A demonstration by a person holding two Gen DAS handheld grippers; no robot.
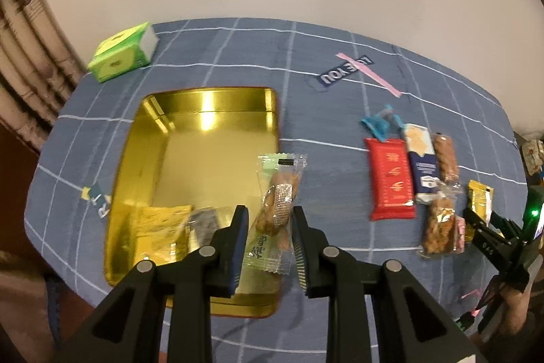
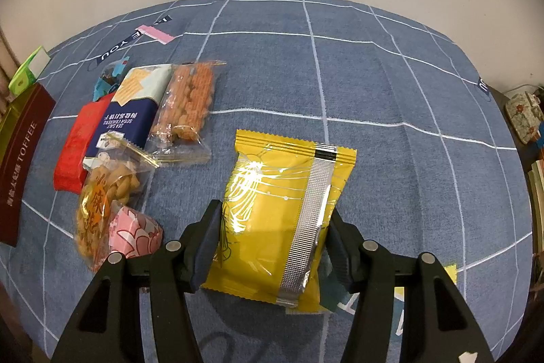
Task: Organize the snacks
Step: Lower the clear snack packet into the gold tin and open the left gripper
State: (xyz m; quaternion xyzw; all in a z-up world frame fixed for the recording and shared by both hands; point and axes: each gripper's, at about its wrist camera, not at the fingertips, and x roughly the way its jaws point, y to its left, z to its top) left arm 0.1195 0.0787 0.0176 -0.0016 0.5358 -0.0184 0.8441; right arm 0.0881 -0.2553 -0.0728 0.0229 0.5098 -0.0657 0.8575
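Note:
My left gripper (image 1: 268, 216) is shut on a clear-wrapped pastry snack (image 1: 277, 203) and holds it above the right edge of the open gold tin (image 1: 204, 111). A yellow packet (image 1: 163, 227) and a dark packet (image 1: 204, 223) lie inside the tin. My right gripper (image 2: 273, 223) is shut on a yellow snack packet (image 2: 278, 210), just above the blue checked cloth. It also shows at the right edge of the left wrist view (image 1: 482, 220). A pile of snacks lies left of it: red packet (image 2: 80, 142), navy cracker packet (image 2: 132, 104), orange snack bag (image 2: 187, 101), fried twist bag (image 2: 102, 196), pink packet (image 2: 134, 233).
A green tissue box (image 1: 122, 51) stands at the far left of the cloth. The tin's maroon "TOFFEE" lid (image 2: 23, 159) lies at the left in the right wrist view. A small blue wrapper (image 1: 377, 123) lies behind the pile. Books and a floral box (image 2: 523, 114) stand off the table's right edge.

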